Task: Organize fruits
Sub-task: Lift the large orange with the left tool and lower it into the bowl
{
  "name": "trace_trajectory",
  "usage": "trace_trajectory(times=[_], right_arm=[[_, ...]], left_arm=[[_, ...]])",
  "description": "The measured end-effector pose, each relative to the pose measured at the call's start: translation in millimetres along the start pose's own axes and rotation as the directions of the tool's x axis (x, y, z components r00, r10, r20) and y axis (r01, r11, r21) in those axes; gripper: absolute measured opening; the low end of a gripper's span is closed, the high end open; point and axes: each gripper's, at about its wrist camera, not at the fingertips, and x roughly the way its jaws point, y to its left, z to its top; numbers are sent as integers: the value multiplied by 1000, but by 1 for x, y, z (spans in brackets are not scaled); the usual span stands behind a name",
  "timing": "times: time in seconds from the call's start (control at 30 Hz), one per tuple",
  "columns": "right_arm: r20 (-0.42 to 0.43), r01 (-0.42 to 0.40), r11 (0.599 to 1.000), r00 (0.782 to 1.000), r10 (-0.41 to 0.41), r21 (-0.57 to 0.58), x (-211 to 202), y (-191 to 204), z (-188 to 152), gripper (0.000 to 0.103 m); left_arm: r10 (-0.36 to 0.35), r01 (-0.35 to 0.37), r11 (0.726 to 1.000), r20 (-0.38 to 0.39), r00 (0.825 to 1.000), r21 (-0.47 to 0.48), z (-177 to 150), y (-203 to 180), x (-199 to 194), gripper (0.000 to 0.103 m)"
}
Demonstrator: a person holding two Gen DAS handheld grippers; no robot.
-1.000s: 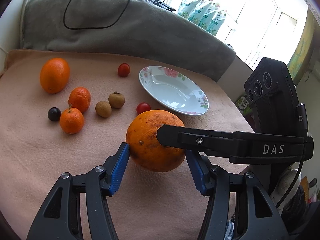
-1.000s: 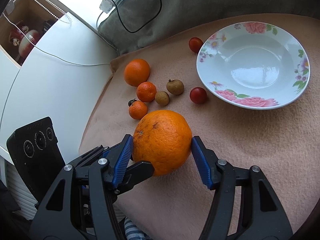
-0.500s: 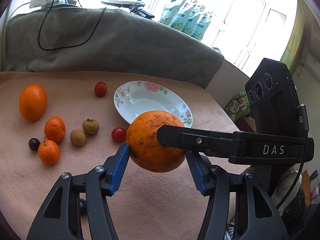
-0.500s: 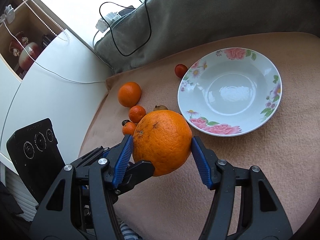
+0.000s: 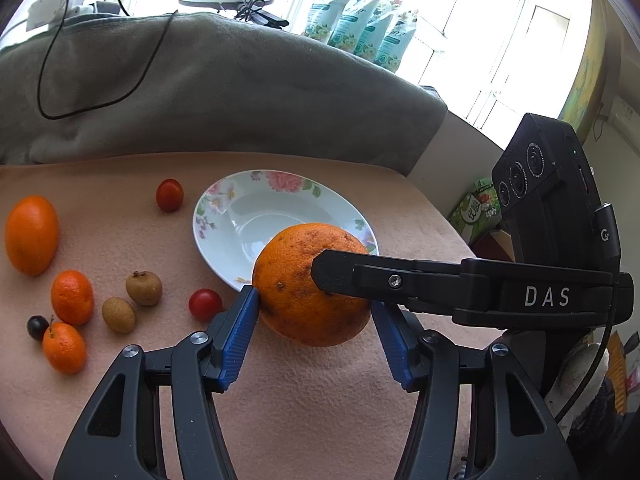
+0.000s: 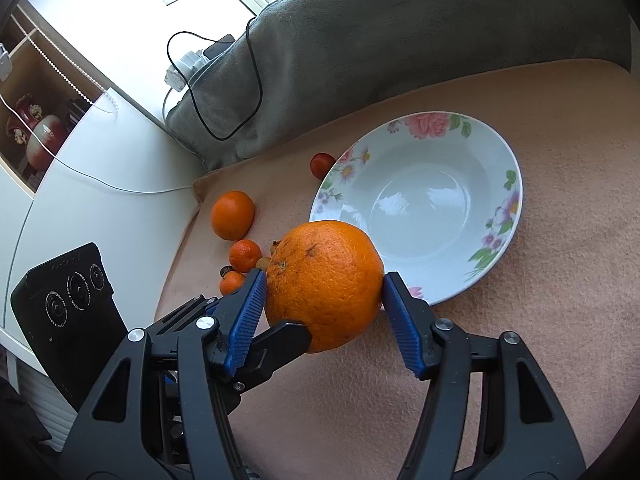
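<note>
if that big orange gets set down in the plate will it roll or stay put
The big orange is round, so it likely rolls on flat cloth. The floral plate is dished, so it should settle toward the centre. Its pebbled rind probably grips the ribbed blue pads well.

The big orange [image 6: 324, 284] between the right gripper's [image 6: 322, 288] pads hides the small fruits behind it – only edges show. In the left view it covers the plate's [image 5: 240, 204] near rim.

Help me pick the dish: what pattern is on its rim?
Pink flowers with green leaves on the white plate; clearest from the right wrist.
</note>
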Motion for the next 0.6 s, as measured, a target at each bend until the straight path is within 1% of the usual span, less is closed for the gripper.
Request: trace_trajectory(times=[0.47,0.6], right_arm=[[-9,-33,997,999,34,66,8,-12,8,63],[31,-20,999,999,19,38,2,-7,12,63]], left_arm=[[19,-19,1000,1,1000,11,9,-4,4,57],[26,-27,999,27,999,24,16,-6,7,57]])
